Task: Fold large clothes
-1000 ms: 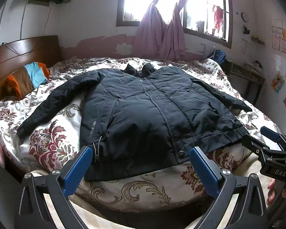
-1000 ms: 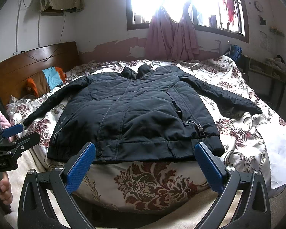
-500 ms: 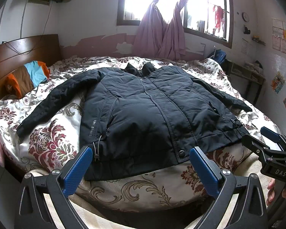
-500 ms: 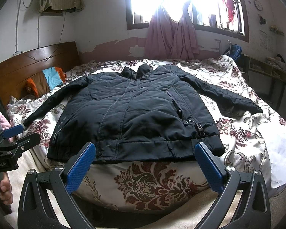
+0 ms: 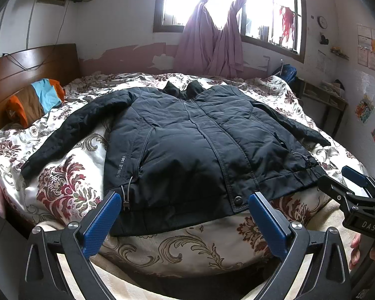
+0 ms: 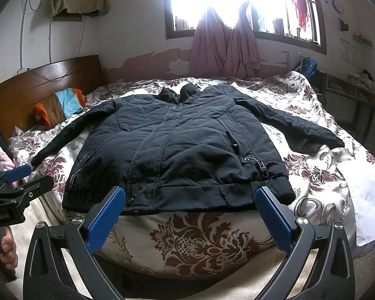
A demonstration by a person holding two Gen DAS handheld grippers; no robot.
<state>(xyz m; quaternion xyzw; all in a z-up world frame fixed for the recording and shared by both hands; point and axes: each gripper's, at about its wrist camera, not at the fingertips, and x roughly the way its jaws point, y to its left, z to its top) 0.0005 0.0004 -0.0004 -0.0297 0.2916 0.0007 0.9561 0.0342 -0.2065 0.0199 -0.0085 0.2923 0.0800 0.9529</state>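
Well, the room is crowded around the bed (image 5: 70, 192): a dark wooden headboard (image 5: 25, 72) at the left, an orange, brown and blue pillow (image 5: 35, 100) leaning against it, pink curtains (image 6: 225, 50) knotted under a bright window (image 6: 237, 0), and a low shelf (image 5: 322, 97) against the right wall. A white sheet (image 6: 367, 195) hangs off the bed's right edge. The flowered quilt (image 6: 200, 240) covers the whole mattress.

The black jacket (image 5: 192, 150) lies flat on that quilt, front side up and zipped, collar toward the window, hem at the near edge of the bed. Both sleeves are spread out to the sides. Nothing lies on top of it, and nothing stands between it and the two tools.

The left gripper (image 5: 182, 221) is held level just short of the hem, near the jacket's left half, its blue pads wide apart with nothing between them. The right gripper (image 6: 190, 215) sits beside it, facing the hem's right half, also spread wide and holding nothing. Neither touches the cloth. Each shows at the edge of the other's view, with the person's fingers (image 6: 7, 250) wrapped around the handle below.
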